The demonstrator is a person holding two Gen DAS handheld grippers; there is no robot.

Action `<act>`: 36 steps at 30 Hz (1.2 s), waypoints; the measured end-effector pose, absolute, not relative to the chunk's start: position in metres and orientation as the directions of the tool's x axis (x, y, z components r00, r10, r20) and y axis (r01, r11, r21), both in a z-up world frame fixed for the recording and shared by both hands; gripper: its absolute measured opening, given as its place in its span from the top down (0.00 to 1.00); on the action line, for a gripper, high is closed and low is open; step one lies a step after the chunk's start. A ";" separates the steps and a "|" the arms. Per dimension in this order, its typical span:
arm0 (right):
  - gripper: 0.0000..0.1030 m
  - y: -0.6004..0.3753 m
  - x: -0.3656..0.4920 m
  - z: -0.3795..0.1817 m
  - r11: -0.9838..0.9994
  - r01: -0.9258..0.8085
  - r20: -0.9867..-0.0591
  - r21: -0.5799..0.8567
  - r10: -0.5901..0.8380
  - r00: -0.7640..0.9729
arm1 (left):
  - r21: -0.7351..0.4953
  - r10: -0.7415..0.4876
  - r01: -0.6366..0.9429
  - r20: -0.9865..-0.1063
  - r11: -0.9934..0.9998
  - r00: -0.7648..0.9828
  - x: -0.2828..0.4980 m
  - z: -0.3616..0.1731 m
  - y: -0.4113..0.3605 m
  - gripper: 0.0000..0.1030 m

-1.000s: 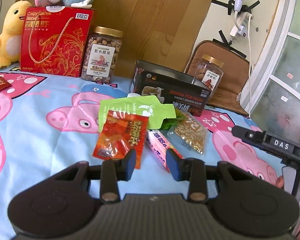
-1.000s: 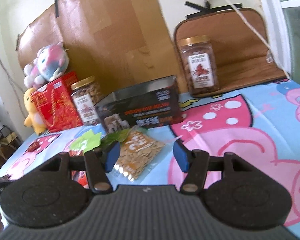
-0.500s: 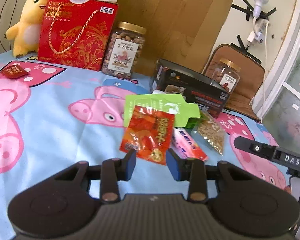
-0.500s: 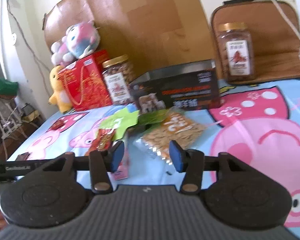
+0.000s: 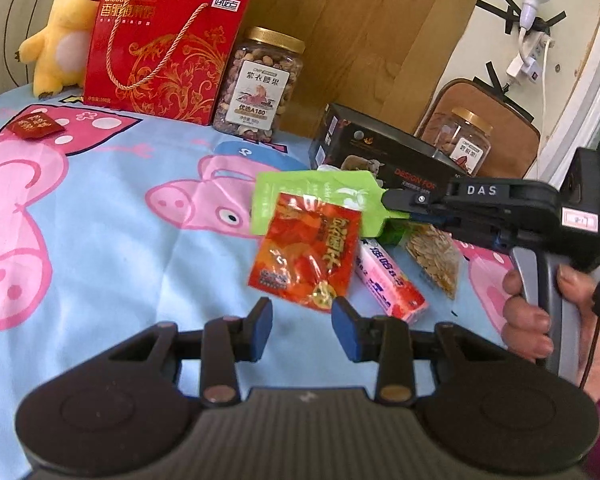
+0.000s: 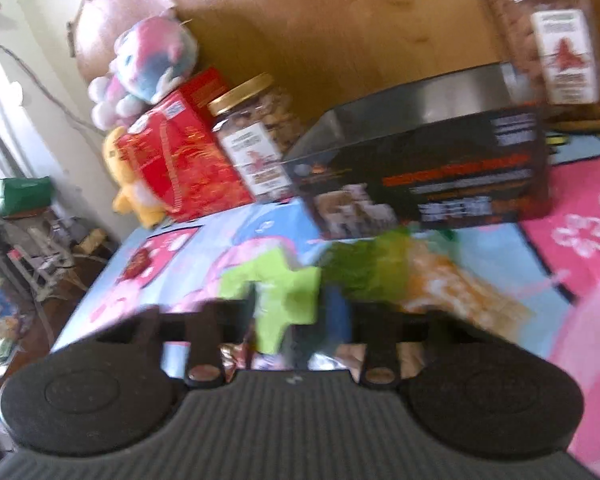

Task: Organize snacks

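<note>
Right tongs pinch glossy green pouch — flat, notched.

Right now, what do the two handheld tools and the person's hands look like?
Both tools are matte black with blue pads on the fingers and brass-coloured pivot pins. The right tool carries white "DAS" lettering, a grey pistol handle, a small white sticker and a thin black cable. The hand on that handle is bare; magenta fabric shows beneath it.
</note>
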State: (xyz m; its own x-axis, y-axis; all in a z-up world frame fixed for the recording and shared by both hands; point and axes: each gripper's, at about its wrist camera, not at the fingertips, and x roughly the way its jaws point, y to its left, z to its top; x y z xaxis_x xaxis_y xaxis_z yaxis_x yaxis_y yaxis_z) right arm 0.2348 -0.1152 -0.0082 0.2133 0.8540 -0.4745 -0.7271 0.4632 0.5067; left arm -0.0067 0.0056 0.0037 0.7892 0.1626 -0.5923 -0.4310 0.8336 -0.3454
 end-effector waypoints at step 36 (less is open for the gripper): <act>0.23 -0.237 0.174 -0.034 0.472 -0.877 -0.538 0.092 0.764 0.355 | -0.591 -0.227 -0.258 -0.622 0.765 0.750 0.094 -0.013 -0.055 0.58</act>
State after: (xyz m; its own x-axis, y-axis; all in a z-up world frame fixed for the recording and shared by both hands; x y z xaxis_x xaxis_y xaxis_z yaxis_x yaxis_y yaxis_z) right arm 0.1744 -0.2368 -0.0336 0.3554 0.7644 -0.5380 -0.8766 0.4723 0.0920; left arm 0.0944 -0.0553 -0.0134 0.7496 -0.2272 -0.6217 -0.2581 0.7646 -0.5906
